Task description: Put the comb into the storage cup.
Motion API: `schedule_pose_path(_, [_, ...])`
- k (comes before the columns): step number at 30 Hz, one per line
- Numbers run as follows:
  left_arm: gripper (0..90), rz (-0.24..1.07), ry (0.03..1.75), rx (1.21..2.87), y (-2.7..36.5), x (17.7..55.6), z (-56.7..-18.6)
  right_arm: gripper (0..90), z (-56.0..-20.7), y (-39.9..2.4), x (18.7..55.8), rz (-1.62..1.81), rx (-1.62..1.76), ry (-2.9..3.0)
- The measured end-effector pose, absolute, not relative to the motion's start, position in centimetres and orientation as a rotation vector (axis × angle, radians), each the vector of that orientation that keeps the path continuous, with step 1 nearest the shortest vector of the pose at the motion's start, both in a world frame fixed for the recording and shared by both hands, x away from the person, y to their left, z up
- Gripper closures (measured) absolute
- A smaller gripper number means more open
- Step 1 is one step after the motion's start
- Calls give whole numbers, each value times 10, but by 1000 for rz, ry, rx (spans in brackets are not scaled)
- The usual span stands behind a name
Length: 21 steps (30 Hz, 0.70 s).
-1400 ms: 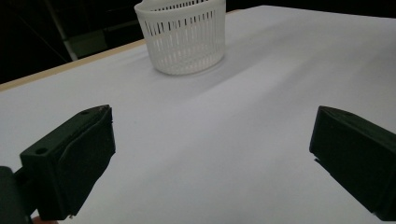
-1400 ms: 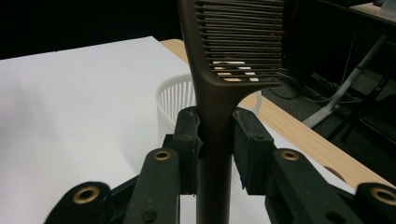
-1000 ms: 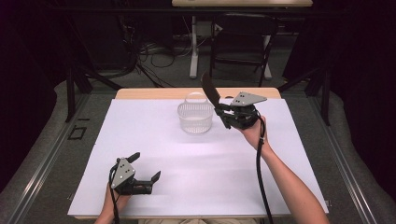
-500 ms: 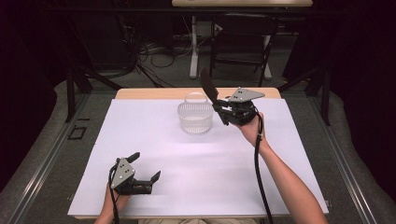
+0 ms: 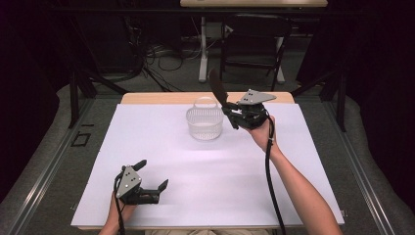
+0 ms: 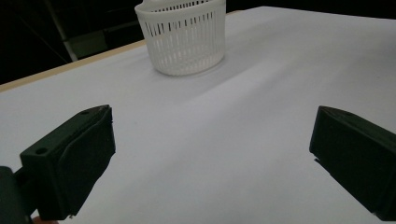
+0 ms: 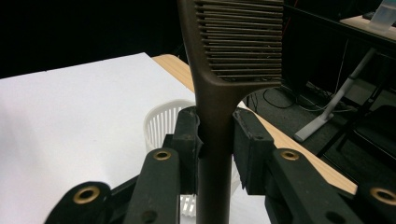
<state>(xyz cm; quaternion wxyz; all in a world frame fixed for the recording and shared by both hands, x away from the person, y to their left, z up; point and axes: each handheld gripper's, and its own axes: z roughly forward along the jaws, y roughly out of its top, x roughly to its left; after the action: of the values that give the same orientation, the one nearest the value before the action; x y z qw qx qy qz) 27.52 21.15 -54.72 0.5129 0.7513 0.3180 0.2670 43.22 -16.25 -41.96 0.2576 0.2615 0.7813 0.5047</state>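
Brown comb [image 7: 219,93] clamped by handle between pads of right gripper [image 7: 217,140]; right gripper view resolves teeth and grip contact, high view renders comb [image 5: 218,88] as dark blade rising up-left from right gripper [image 5: 234,113]. White basket [image 5: 204,122] stands on white sheet [image 5: 147,147] just beside, below comb; rim visible behind jaws. Left gripper [image 5: 151,177] rests near front edge, jaws wide apart, nothing between. Left gripper view: basket [image 6: 182,37] well ahead of jaws.

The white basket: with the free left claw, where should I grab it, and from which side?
Grip the basket's upper rim wall from above, one jaw inside and one outside. It stands upright and open-topped; on the near-left side, away from the right claw holding the comb.
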Motion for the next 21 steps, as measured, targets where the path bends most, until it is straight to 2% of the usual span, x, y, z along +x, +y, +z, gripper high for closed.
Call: schedule_pose_path(21, [4, 640, 763, 1805, 212, 275, -547, 728, -415, -152, 444, 1384, 718, 2102])
